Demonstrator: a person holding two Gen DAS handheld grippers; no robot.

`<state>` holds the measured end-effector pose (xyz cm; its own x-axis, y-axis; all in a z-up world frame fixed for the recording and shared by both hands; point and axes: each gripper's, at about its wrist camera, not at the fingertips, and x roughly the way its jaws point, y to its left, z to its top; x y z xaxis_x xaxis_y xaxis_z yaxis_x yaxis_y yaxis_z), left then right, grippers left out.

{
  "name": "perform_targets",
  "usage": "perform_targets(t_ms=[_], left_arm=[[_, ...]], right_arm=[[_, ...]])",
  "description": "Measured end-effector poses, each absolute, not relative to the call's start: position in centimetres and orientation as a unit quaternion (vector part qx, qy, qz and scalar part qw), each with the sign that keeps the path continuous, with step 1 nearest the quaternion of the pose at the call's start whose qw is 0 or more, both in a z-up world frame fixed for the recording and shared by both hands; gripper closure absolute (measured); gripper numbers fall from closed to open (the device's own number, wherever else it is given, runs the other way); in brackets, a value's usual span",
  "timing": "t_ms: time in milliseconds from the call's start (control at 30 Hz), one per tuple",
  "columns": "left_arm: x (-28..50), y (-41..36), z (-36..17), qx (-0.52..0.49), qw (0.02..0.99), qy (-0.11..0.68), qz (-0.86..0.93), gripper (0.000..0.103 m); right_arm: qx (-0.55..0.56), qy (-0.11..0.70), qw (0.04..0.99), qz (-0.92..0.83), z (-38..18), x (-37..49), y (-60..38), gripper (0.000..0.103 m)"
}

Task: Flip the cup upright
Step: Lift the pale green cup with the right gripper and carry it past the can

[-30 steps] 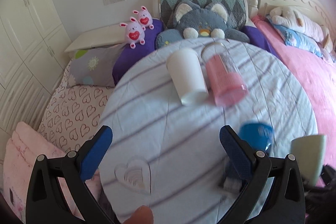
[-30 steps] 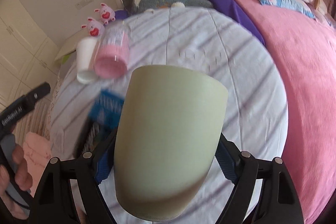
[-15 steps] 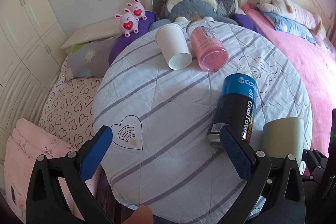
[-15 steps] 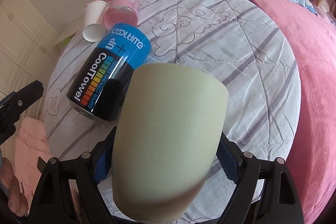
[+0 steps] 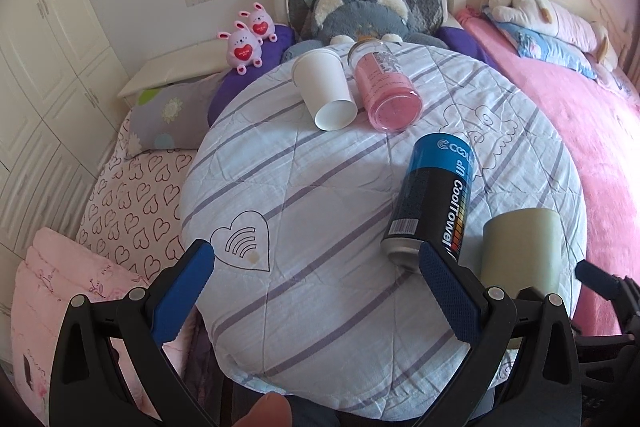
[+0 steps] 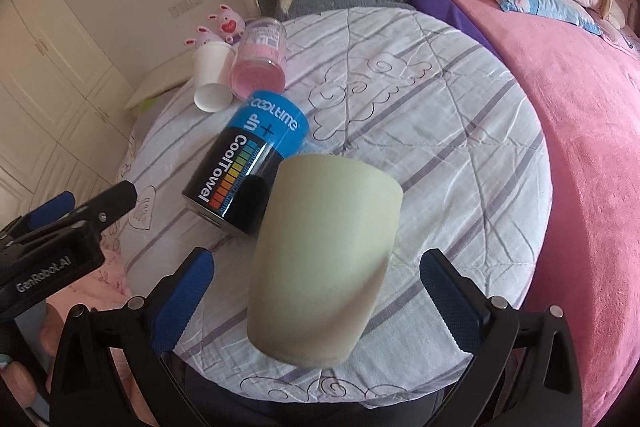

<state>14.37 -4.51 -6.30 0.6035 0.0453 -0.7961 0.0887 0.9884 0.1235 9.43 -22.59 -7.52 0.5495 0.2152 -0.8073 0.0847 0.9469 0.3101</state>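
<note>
A pale green cup (image 6: 324, 259) stands on the round striped table near its front edge, wide end up, between my right gripper's open fingers with a gap on each side. My right gripper (image 6: 316, 291) is open around it. The cup also shows in the left wrist view (image 5: 520, 247) at the right. My left gripper (image 5: 316, 283) is open and empty above the table's front left part.
A black and blue CoolTowel can (image 6: 248, 171) lies on its side just left of the cup. A white paper cup (image 5: 326, 95) and a pink jar (image 5: 386, 89) lie at the far side. The table (image 5: 320, 211) stands among beds, pillows and plush toys.
My right gripper has opened and let go of the green cup, which now stands on the table. The left gripper has pulled back a little.
</note>
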Motion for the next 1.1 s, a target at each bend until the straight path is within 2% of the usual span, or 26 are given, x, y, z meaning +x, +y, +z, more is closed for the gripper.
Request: perform_targets(t_ms=[400,1100], left_arm=[[12.1,-6.8,-6.1,0.095,0.89,0.445,-0.035,0.0],[9.6,-9.3,-5.7,0.109,0.885,0.448,-0.071,0.0]], right_arm=[[0.16,0.43,0.888,-0.008,-5.5,5.6,-25.8,0.0],[0.157,0.418,0.894,-0.029,-5.1,3.2,-27.8,0.0]])
